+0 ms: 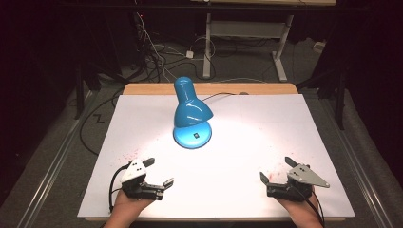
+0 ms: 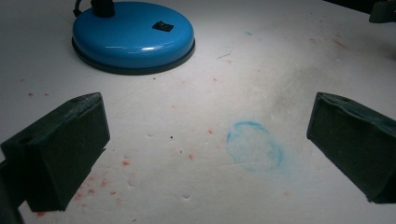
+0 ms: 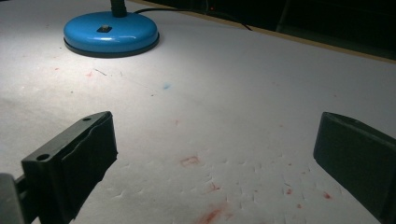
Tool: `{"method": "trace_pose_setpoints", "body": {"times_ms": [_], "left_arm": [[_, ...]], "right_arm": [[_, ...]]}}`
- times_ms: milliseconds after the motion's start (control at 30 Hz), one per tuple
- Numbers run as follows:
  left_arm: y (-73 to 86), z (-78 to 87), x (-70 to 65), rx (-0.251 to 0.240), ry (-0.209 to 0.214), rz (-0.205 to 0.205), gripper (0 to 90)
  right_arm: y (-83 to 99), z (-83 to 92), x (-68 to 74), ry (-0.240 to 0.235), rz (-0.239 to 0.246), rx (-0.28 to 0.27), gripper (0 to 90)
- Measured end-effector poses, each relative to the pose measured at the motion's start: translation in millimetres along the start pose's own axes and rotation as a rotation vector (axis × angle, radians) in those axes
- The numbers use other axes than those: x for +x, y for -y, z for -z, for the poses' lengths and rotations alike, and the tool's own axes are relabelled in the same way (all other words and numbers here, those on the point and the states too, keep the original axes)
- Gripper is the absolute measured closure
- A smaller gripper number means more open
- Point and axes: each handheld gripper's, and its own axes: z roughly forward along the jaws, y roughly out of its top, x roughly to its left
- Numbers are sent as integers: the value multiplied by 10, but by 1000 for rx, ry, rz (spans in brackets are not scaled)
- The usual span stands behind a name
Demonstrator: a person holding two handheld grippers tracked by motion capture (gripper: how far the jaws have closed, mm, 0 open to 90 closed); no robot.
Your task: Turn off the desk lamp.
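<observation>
white sheet (image 1: 237, 142) stained red, blue lamp (image 1: 190, 114) lit.

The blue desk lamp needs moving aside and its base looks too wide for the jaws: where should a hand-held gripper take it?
Probably at the narrow neck of the blue desk lamp, behind the flared shade, coming from the side. The round base is broad, low and smooth.

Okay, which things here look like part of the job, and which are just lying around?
Likely part of the job:
lit glossy blue desk lamp
left tongs and right tongs, both open and empty

Just there:
stained white table cover
floor cables
</observation>
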Motion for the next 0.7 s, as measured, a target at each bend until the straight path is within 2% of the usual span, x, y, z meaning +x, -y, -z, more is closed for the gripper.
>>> {"method": "trace_pose_setpoints", "body": {"times_ms": [100, 200, 533, 700], "left_arm": [[-4, 4, 14, -5, -8, 5, 0], [-4, -1, 40, -6, 6, 29, 0], [1, 20, 32, 16, -4, 9, 0], [10, 14, 42, 26, 3, 13, 27]], "right_arm": [[1, 15, -25, -4, -11, -10, 3], [10, 30, -54, -3, -9, -10, 3], [4, 39, -95, -3, -32, -20, 3], [0, 32, -84, 2, -26, -23, 3]]}}
